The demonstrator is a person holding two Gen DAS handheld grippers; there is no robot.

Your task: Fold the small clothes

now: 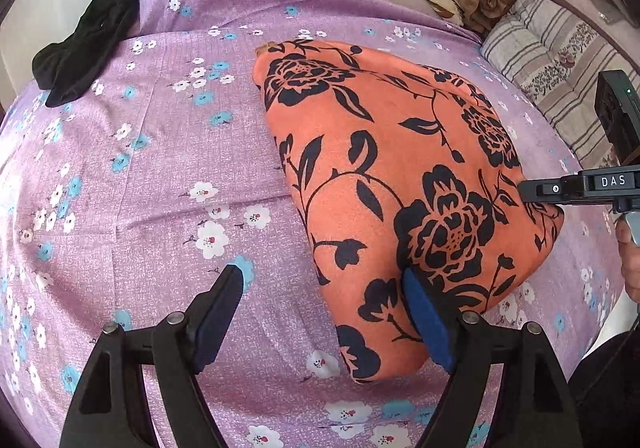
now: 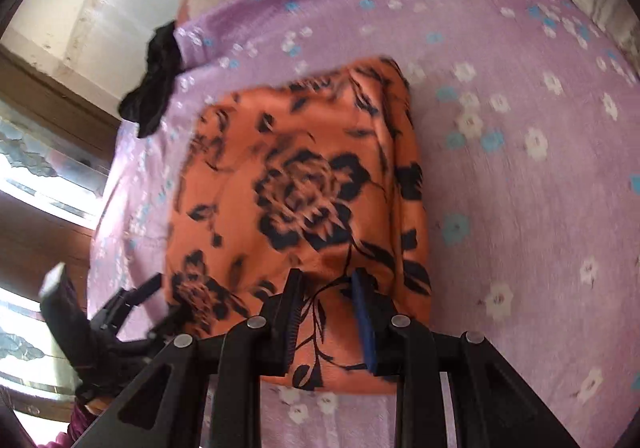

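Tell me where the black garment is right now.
The black garment lies crumpled at the far left edge of the purple floral sheet in the left wrist view, well apart from the orange floral cloth; the right wrist view shows it at upper left.

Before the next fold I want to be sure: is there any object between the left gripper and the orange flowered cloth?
Nothing visible. The left gripper is open right at the orange cloth, one finger already over its near edge. The black garment lies far off, at the purple sheet's far left corner.
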